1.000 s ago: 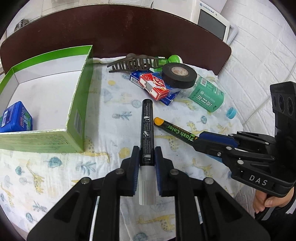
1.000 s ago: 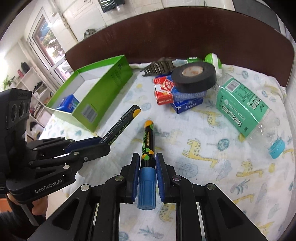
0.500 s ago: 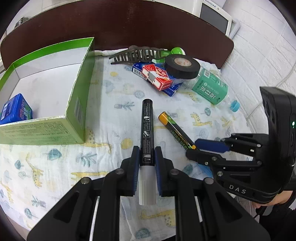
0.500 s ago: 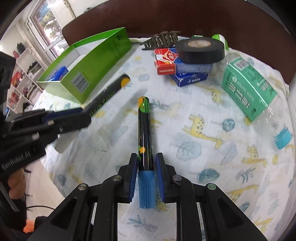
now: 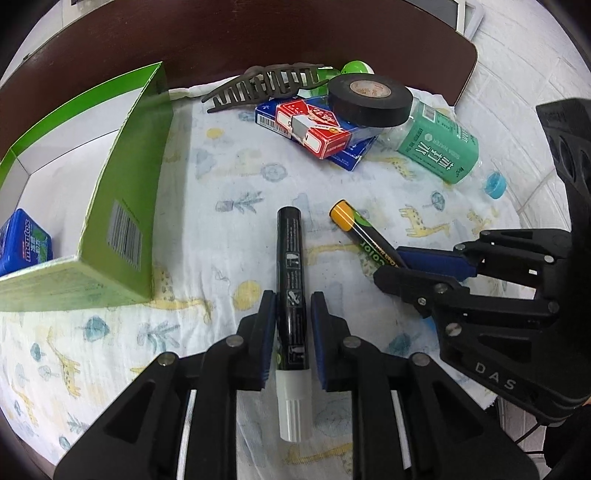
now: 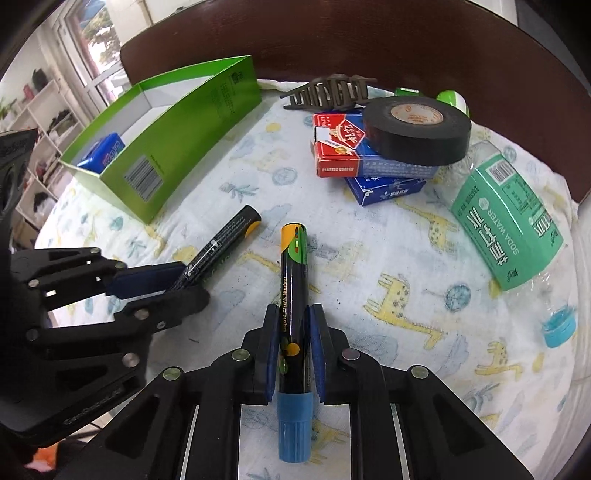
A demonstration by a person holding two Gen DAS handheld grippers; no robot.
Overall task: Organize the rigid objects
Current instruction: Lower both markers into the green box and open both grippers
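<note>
My left gripper (image 5: 293, 312) is shut on a black marker with a white cap (image 5: 291, 288), held just above the patterned cloth. It also shows in the right wrist view (image 6: 218, 249). My right gripper (image 6: 293, 321) is shut on a black chalk marker with a blue cap and orange end (image 6: 293, 291), seen in the left wrist view (image 5: 364, 236) to the right of the other marker. The open green box (image 5: 122, 206) stands at the left with a blue mints tin (image 5: 24, 242) inside.
At the back lie a black tape roll (image 5: 369, 99) on red and blue card packs (image 5: 317, 129), a dark hair claw (image 5: 264, 83), a green-labelled soda water bottle (image 5: 436, 144) and its blue cap (image 5: 495, 184). A dark headboard (image 5: 258, 33) runs behind.
Both grippers have moved forward towards the pile and green box, each still holding its marker. The two markers lie closer together and lower over the cloth.
</note>
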